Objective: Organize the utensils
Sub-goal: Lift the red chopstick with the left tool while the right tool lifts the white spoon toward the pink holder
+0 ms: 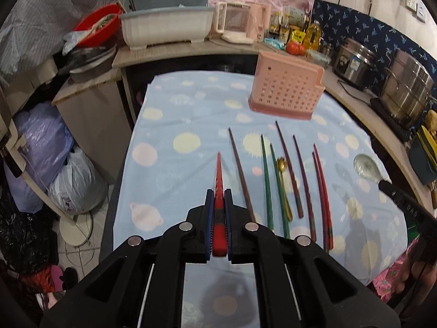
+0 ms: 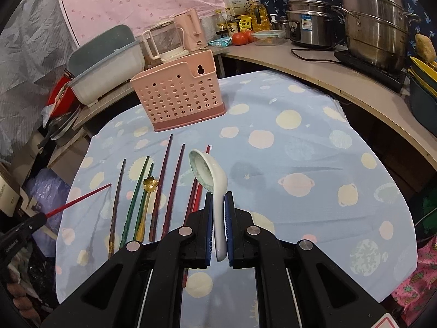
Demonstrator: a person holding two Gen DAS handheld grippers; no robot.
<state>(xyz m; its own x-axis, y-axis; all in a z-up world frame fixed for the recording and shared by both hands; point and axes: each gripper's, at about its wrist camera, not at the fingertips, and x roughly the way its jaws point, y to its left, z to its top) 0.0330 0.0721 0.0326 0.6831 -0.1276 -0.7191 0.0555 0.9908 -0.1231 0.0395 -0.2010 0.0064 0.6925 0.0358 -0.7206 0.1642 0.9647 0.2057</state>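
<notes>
My left gripper (image 1: 218,195) is shut on a red chopstick (image 1: 219,180) and holds it above the blue spotted cloth (image 1: 177,114). My right gripper (image 2: 218,198) is shut on the handle of a white ceramic spoon (image 2: 210,173), lifted above the cloth. A pink perforated utensil holder (image 1: 286,90) stands upright at the far side of the cloth; it also shows in the right wrist view (image 2: 177,93). Several chopsticks lie in a row on the cloth: brown (image 1: 241,175), green (image 1: 266,177), dark red (image 1: 289,169) and red (image 1: 322,188). A gold flower spoon (image 1: 282,180) lies among them.
A counter (image 2: 314,63) curves behind and to the right with steel pots (image 2: 374,19), a rice cooker (image 2: 308,24), bottles and tomatoes (image 2: 241,37). A grey dish tub (image 1: 166,24) and pink kettle (image 2: 189,28) stand at the back. Plastic bags (image 1: 43,147) lie left of the table.
</notes>
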